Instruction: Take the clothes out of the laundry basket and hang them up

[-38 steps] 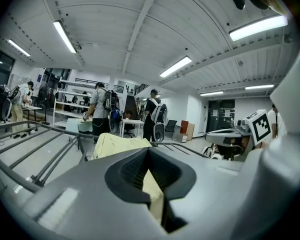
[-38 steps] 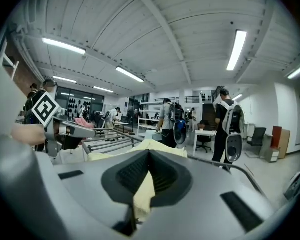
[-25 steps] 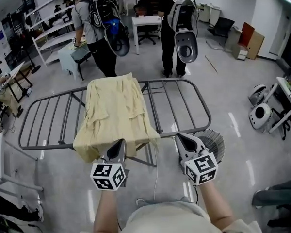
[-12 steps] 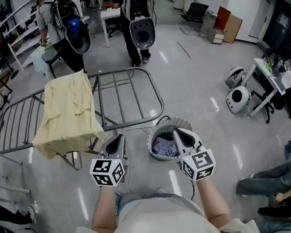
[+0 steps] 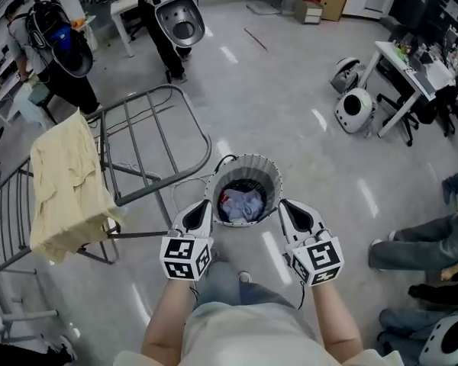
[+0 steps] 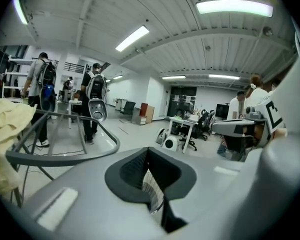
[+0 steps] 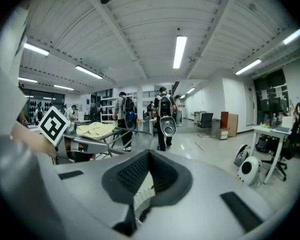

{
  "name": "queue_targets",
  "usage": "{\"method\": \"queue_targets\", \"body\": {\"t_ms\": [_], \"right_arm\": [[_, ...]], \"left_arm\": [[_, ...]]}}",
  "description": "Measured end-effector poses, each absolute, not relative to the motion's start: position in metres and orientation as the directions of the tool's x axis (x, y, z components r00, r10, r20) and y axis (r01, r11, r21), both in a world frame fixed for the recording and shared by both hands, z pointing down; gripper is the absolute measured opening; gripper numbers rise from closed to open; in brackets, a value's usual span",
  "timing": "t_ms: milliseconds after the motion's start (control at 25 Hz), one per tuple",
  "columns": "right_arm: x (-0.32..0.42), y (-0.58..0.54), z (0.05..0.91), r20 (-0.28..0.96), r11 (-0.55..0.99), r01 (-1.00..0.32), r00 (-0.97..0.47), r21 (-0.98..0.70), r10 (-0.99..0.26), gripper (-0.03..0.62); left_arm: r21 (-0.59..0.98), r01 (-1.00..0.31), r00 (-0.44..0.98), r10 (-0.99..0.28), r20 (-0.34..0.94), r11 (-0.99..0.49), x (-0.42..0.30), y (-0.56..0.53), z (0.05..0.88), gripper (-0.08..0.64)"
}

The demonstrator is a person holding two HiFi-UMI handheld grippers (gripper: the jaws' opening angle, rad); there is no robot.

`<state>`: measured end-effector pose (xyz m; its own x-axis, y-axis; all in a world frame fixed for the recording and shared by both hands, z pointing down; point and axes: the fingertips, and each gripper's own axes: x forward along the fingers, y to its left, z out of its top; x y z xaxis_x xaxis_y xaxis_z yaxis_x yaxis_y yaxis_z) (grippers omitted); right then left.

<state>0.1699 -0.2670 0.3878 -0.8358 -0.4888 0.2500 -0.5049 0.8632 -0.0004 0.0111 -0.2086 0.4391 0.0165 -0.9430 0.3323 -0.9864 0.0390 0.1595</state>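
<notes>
A round slatted laundry basket point(image 5: 246, 167) stands on the floor straight ahead, with blue, white and red clothes point(image 5: 242, 203) inside. My left gripper point(image 5: 199, 210) hangs just left of its near rim, shut and empty. My right gripper point(image 5: 290, 210) hangs just right of the rim, also shut with nothing held. To the left stands a grey metal drying rack point(image 5: 148, 139) with a pale yellow garment point(image 5: 65, 189) draped over it. The yellow garment point(image 6: 5, 129) and a rack bar point(image 6: 65, 156) show at the left of the left gripper view. The rack with its garment point(image 7: 94, 129) shows at left in the right gripper view.
Two people with backpack rigs point(image 5: 172, 14) stand beyond the rack. White round robots point(image 5: 356, 107) and a desk point(image 5: 412, 75) sit at the far right. A seated person's legs point(image 5: 420, 246) are at the right edge. A cable point(image 5: 187, 185) trails by the basket.
The view has swung right and down: the basket has come from the right edge to straight in front, between both grippers. The rack and yellow garment slid to the left. Both grippers stayed shut.
</notes>
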Motion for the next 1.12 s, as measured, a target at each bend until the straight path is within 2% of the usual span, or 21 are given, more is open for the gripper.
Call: {"method": "queue_targets", "body": {"t_ms": [480, 640, 720, 840, 1120], "right_arm": [[0.201, -0.346, 0.467, 0.382, 0.772, -0.635, -0.718, -0.018, -0.582, 0.002], [0.198, -0.381, 0.501, 0.372, 0.754, -0.657, -0.702, -0.008, -0.607, 0.002], [0.199, -0.397, 0.519, 0.357, 0.738, -0.674, -0.695, -0.023, -0.624, 0.002], [0.21, -0.414, 0.558, 0.4, 0.697, -0.716, -0.652, -0.047, -0.644, 0.002], [0.243, -0.44, 0.656, 0.47, 0.606, -0.791, -0.566, -0.08, -0.677, 0.002]], "left_arm": [[0.27, -0.955, 0.249, -0.819, 0.516, -0.12, 0.045, -0.362, 0.63, 0.012], [0.286, -0.945, 0.305, -0.749, 0.588, -0.16, 0.051, -0.406, 0.72, 0.017], [0.306, -0.936, 0.338, -0.701, 0.629, -0.176, 0.059, -0.42, 0.766, 0.096], [0.33, -0.921, 0.384, -0.62, 0.684, -0.206, 0.074, -0.432, 0.835, 0.161], [0.326, -0.911, 0.41, -0.471, 0.781, -0.252, 0.096, -0.445, 0.978, 0.264]]}}
